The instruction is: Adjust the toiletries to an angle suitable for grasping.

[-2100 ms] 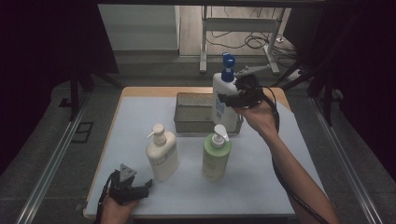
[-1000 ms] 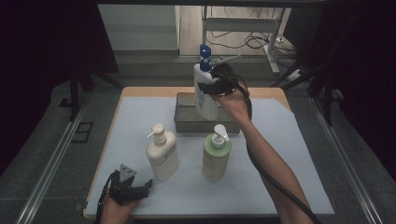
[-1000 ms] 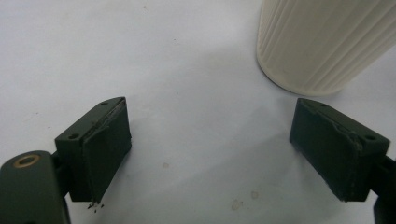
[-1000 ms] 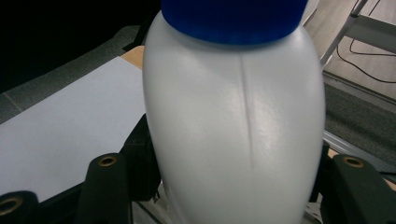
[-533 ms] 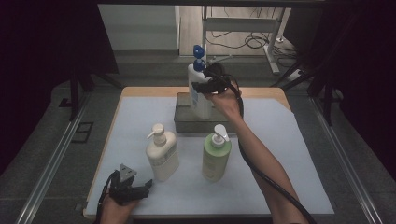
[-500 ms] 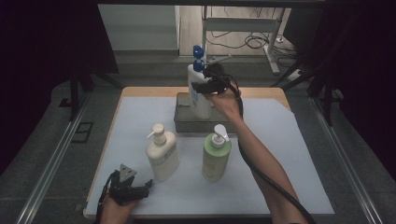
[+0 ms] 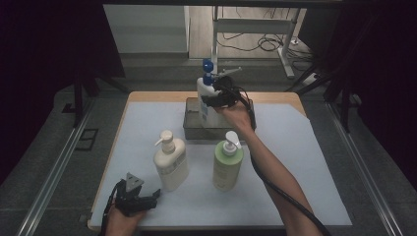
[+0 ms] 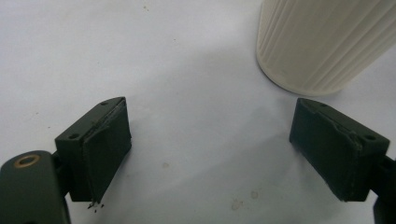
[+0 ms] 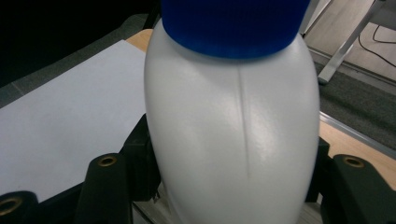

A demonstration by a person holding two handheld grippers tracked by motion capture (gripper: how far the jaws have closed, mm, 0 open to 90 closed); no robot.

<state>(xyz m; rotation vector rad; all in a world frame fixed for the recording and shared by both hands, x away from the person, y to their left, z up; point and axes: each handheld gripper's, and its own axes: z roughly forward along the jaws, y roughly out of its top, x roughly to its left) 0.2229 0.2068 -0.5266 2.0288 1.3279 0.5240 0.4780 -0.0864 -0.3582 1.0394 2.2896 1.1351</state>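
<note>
Right claw grips the white pump bottle with blue cap by its body, jaws pressed on both sides, upright, over the grey metal tray. Step looks like lowering the bottle into the tray: keep it vertical, go down slowly, release only once the base sits flat inside the tray walls. Bottle sits right between the jaws, filling the right gripper view. Left claw rests open and empty on the table, near the cream pump bottle; green pump bottle stands just in front of the tray.
</note>
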